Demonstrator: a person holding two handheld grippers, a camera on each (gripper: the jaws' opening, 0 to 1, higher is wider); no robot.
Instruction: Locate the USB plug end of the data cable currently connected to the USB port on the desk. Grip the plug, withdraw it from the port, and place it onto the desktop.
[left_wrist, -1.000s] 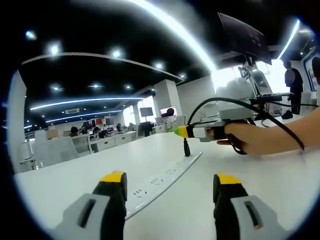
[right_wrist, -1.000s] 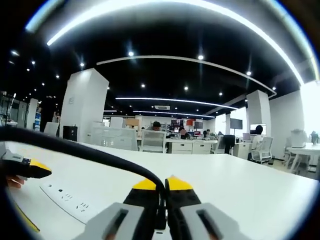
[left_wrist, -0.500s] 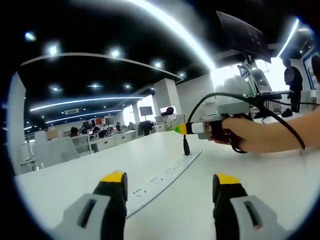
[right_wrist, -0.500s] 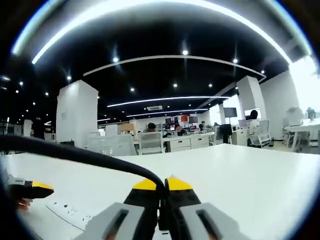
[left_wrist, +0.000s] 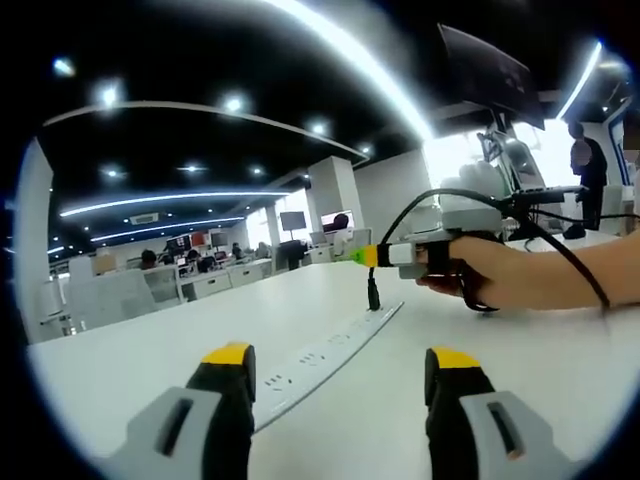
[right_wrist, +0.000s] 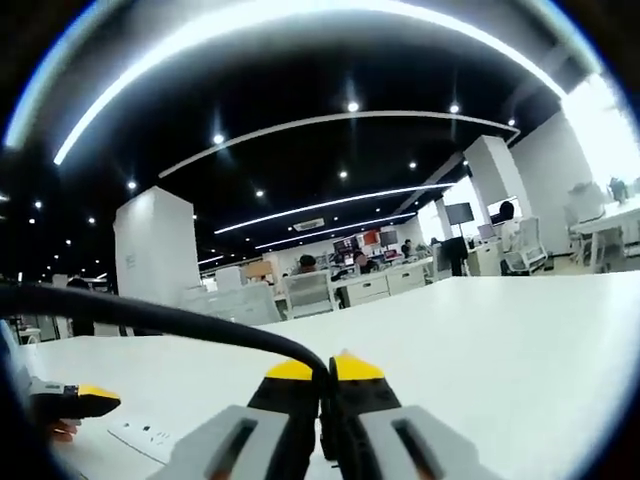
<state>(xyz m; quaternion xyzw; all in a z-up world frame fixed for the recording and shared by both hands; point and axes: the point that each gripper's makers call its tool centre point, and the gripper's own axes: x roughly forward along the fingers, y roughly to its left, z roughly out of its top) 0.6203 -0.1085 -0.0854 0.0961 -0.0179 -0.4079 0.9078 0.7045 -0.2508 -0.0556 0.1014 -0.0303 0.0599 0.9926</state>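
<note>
A black data cable (left_wrist: 425, 200) arcs down to its black plug (left_wrist: 372, 293), which hangs upright at the far end of a white power strip (left_wrist: 320, 362) on the white desk (left_wrist: 560, 370). Whether the plug sits in the port, I cannot tell. My right gripper (left_wrist: 366, 257), held by a hand (left_wrist: 495, 275), is shut on the cable just above the plug. In the right gripper view the cable (right_wrist: 200, 325) runs from the left into my shut right gripper (right_wrist: 322, 372). My left gripper (left_wrist: 340, 400) is open and holds nothing, low over the near end of the strip.
The left gripper's yellow tip (right_wrist: 90, 401) shows at the left of the right gripper view, beside the power strip (right_wrist: 150, 437). A monitor (left_wrist: 490, 70) and a standing person (left_wrist: 583, 160) are at the far right. Office desks and chairs (right_wrist: 310, 295) lie beyond the desk.
The right gripper has risen slightly with the cable and plug, and its view has rolled. The left gripper has stayed put.
</note>
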